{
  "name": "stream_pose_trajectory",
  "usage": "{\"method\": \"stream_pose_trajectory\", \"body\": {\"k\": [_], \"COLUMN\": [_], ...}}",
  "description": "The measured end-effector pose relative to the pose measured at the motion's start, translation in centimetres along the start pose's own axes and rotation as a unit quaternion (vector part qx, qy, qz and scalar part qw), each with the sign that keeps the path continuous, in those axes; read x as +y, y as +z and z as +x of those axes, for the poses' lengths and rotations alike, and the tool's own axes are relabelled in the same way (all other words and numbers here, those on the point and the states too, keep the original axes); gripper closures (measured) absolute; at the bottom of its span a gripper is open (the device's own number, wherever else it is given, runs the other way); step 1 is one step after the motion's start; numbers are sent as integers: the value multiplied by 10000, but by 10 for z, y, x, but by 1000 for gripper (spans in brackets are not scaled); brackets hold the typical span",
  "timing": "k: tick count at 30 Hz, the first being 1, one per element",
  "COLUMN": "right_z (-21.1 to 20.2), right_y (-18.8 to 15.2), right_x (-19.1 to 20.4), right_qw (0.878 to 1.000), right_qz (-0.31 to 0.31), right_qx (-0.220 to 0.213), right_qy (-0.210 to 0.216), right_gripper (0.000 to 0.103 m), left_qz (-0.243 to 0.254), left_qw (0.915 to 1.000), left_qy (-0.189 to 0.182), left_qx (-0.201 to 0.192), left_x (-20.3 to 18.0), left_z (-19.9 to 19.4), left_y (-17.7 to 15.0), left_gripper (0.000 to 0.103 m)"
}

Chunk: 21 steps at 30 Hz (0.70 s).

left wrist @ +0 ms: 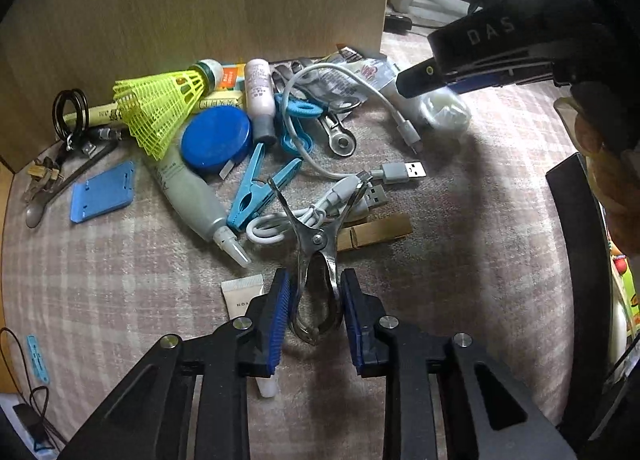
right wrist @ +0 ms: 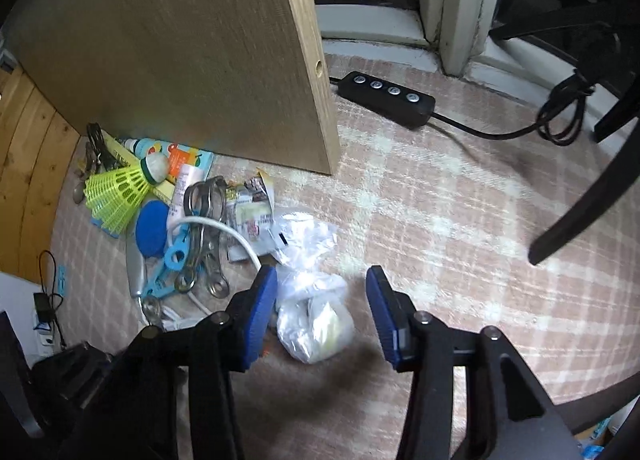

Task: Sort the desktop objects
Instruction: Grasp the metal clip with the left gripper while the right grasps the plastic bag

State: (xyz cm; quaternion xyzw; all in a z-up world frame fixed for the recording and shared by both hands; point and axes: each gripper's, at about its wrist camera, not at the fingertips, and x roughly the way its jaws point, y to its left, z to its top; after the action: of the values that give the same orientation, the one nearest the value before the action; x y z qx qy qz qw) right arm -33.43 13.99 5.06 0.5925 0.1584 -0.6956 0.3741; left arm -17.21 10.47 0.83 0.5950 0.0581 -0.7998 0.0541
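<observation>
Blue-padded left tongs (left wrist: 316,300) grip a steel clip (left wrist: 318,260) over the pink plaid counter (left wrist: 460,240); right tongs (right wrist: 322,300) gape above a plastic bag (right wrist: 316,320). Clutter lies beyond, against a wooden board (right wrist: 180,52), near the window-side edge.

A pink checked tablecloth (left wrist: 100,280) covers the table. A blue round lid (left wrist: 216,138) lies in the pile of things. Just left of the lid is a yellow shuttlecock (left wrist: 160,108). Below the lid lie a grey tube (left wrist: 196,200) and a blue clothes peg (left wrist: 260,190). Far right of the lid sits a white cable (left wrist: 360,176), by a wooden peg (left wrist: 376,234)
</observation>
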Motion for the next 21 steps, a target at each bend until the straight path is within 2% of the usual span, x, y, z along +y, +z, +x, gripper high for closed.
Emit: {"method": "stream_pose_trajectory", "body": {"k": [4, 10, 21], "right_z": [12, 6, -48], "right_y": [1, -10, -47], "right_x": [4, 2, -22], "right_qw": [9999, 9999, 9984], "right_qz": [-45, 73, 446], "right_qx": [152, 71, -316], "right_qy": [-26, -4, 110], "right_gripper": [63, 66, 68], "left_qz": [-16, -147, -207], "left_qw": [10000, 9997, 9991], "left_qy": [-1, -164, -296], "left_qx": [-44, -84, -213], "left_x": [2, 7, 12], "left_z": [0, -6, -34], "left_y": [-2, -6, -25], "left_gripper": [79, 79, 79]}}
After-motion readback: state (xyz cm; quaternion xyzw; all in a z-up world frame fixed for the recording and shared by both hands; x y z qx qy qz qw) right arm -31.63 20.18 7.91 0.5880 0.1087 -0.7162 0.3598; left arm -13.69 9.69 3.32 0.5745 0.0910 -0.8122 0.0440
